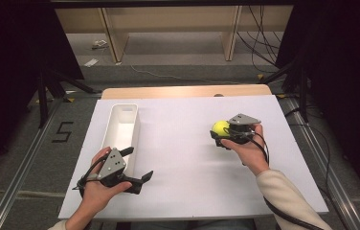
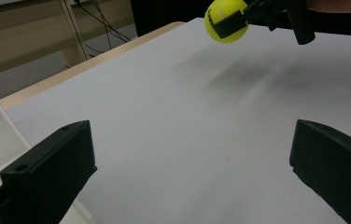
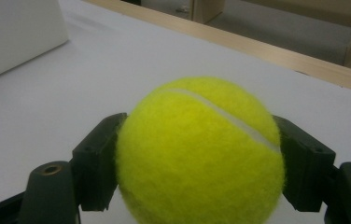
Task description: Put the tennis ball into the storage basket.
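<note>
I count one tennis ball (image 1: 220,127), clenched in my right gripper (image 1: 222,133) at three o'clock; one white bin (image 1: 120,125) at ten; my left gripper (image 1: 139,165) spread, holding nothing.

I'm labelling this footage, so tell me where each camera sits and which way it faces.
High view: above the person's side, looking forward and down on the white table; both hands and tools show.
Left gripper view: on the left tool, facing across the table; its open black jaws show.
Right gripper view: on the right tool, jaws gripping.
All share the fuzzy yellow tennis ball.
</note>
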{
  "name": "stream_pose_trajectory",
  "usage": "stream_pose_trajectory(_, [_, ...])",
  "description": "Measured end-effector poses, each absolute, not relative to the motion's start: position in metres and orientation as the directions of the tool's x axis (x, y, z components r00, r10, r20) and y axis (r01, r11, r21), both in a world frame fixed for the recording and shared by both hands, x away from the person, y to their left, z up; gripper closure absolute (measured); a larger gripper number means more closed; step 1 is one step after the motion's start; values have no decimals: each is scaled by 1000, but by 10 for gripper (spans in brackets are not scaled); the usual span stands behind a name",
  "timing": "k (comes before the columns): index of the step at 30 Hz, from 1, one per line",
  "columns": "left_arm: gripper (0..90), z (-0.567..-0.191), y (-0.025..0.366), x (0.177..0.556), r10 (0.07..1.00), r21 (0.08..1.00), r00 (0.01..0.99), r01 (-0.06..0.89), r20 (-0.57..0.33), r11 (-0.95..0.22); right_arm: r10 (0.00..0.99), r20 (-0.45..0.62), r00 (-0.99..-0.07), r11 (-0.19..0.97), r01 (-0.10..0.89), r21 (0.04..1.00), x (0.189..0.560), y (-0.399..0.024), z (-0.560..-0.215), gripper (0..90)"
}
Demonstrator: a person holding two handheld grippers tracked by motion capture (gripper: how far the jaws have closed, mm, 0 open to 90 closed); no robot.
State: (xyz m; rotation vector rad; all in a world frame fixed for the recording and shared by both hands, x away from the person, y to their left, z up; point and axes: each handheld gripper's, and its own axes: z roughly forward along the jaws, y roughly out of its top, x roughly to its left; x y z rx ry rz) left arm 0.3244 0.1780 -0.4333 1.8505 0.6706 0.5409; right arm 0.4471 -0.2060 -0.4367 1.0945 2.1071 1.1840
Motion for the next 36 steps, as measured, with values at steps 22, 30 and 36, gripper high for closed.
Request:
stream_pose_trajectory(22, [0,-433,178,324,669,934,741,197,57,-297,816,-24,-578,305,395,867,446,-199,-433,267])
stream_pose_trajectory(30, [0,-433,178,324,668,935,742,196,56,-296,815,-22,-580,306,396,866,445,-197,-432,267])
stream_pose_trajectory(36, [0,-433,178,324,669,935,741,196,56,-296,812,-25,-583,308,392,867,445,-195,-432,267])
